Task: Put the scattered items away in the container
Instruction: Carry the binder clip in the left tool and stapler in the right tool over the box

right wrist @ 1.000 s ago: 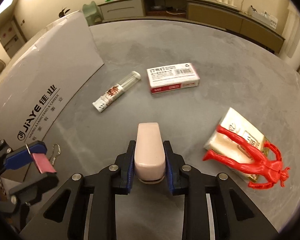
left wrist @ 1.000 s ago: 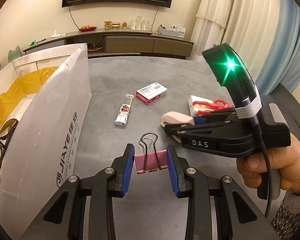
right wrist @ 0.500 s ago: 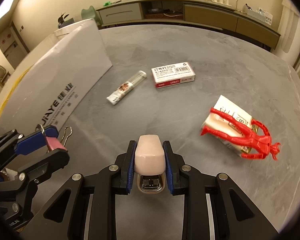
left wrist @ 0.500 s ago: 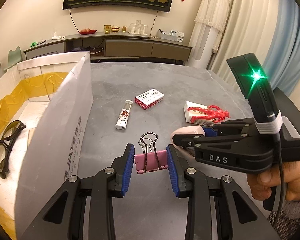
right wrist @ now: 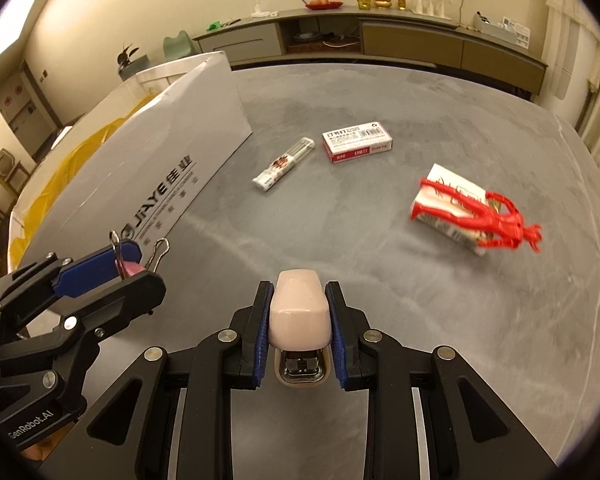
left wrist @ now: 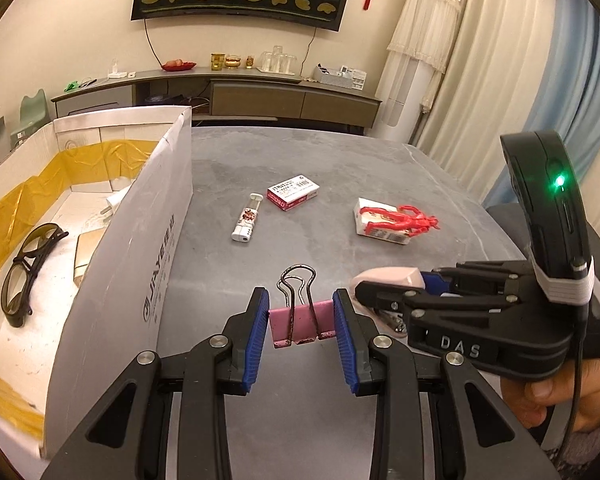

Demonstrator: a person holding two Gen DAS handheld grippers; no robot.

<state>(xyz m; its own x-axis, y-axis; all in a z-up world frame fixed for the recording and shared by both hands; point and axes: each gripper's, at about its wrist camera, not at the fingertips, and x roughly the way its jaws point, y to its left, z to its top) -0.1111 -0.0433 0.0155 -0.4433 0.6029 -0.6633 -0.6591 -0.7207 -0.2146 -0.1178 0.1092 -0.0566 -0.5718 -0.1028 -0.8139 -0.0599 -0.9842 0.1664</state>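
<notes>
The left gripper (left wrist: 301, 322) has its jaws closed on a pink binder clip (left wrist: 302, 322), held above the grey table (left wrist: 340, 168) just beside the near wall of the white cardboard box (left wrist: 140, 248). The right gripper (right wrist: 299, 330) has its jaws clamped on a pale pink stapler (right wrist: 299, 308), also lifted off the table, close to the left gripper's right side; a hand (left wrist: 556, 396) grips its handle. Inside the box, which is lined with yellow plastic, lie a pair of dark glasses (left wrist: 28, 268), a tan flat object and a small white item too unclear to name. Still out on the table are a white lighter (right wrist: 284, 165) near the box, a red and white staple box (right wrist: 357, 142) just beyond it, and, well apart to the right, a small white packet (right wrist: 448, 204) with a red toy figure (right wrist: 484, 216) lying across its top.
</notes>
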